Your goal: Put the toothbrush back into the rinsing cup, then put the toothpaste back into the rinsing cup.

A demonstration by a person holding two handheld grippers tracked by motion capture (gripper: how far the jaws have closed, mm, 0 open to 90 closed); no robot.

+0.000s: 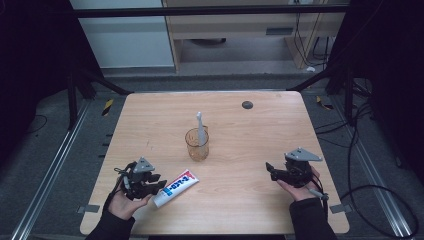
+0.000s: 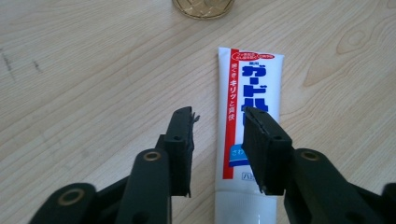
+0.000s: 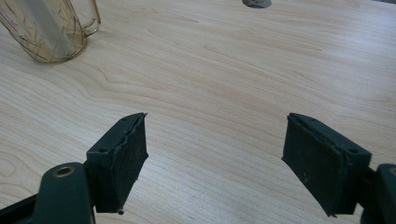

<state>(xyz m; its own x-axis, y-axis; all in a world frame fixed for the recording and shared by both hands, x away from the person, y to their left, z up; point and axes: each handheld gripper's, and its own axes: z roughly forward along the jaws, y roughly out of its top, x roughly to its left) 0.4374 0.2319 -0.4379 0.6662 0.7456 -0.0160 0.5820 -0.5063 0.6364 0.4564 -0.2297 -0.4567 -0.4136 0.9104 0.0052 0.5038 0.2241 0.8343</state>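
The left gripper (image 1: 159,184) sits low over the table (image 1: 240,130), its jaws parted and gripping nothing. The tube (image 1: 175,188) lies flat on the wood with its white cap end just under those jaws; in the left gripper view the tube (image 2: 250,121) runs away from the jaws, mostly between them but shifted toward the right-hand one, which overlaps its printed face. I cannot tell whether either jaw touches it. Beyond the jaw tips stands the amber cup (image 1: 197,144), upright, with a grey toothbrush (image 1: 200,129) leaning in it. Over on the other side, the right gripper (image 1: 270,170) hangs with its jaws spread wide, only bare wood between them; the cup (image 3: 46,30) shows far off past its left jaw.
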